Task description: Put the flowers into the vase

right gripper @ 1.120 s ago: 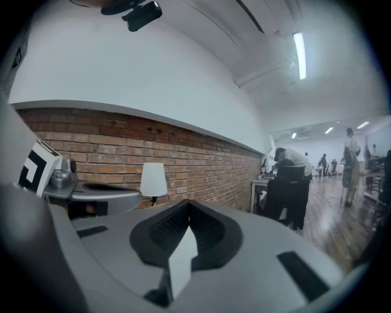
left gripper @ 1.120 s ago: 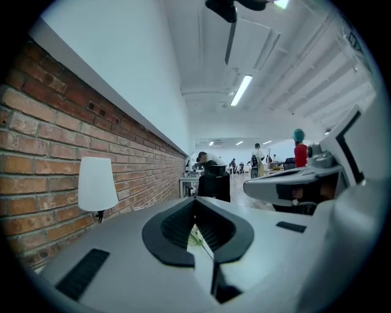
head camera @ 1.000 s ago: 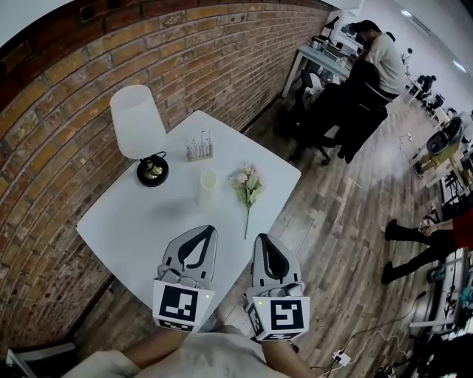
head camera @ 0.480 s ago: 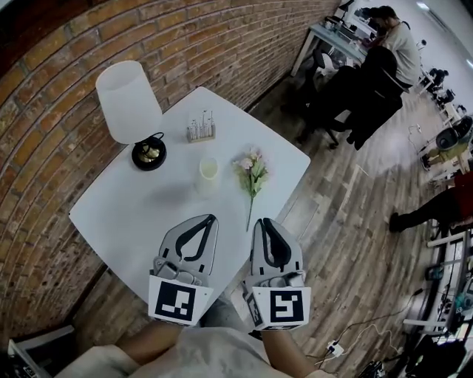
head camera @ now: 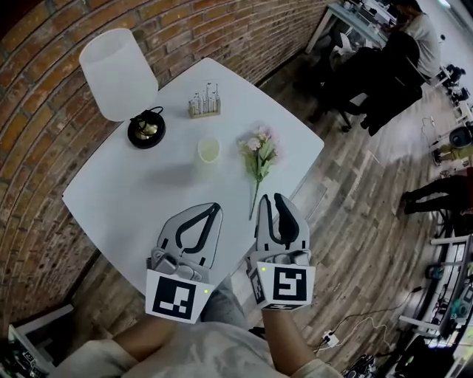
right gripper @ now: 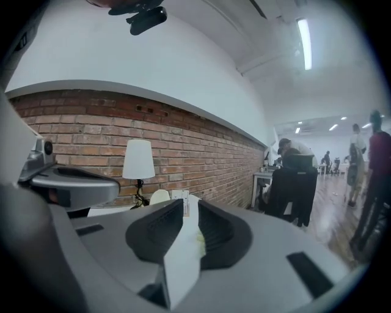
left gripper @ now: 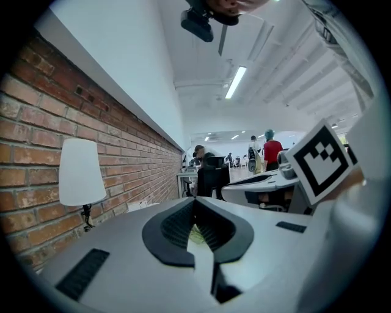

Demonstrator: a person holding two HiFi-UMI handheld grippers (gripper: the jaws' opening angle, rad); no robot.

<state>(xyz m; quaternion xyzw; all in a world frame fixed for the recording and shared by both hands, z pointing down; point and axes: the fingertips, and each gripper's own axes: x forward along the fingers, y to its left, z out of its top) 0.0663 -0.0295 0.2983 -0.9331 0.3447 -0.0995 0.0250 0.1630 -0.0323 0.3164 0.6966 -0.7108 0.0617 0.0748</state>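
The flowers [head camera: 259, 156] lie on the counter [head camera: 126, 199], stem pointing back at the nearer right tongs [head camera: 272, 201], which have just been parting, empty, perhaps almost touching it. Left tongs [head camera: 216, 208] are pressed together. The vase [head camera: 209, 150] stands left of the blooms.

I see a red brick wall [head camera: 44, 44] behind the white square surface [head camera: 126, 199] with its white-shaded lamp [head camera: 118, 63], a wood-plank floor [head camera: 355, 221], and office desks [head camera: 349, 15] with dark chairs [head camera: 373, 85] under ceiling strip lights [left gripper: 235, 82].
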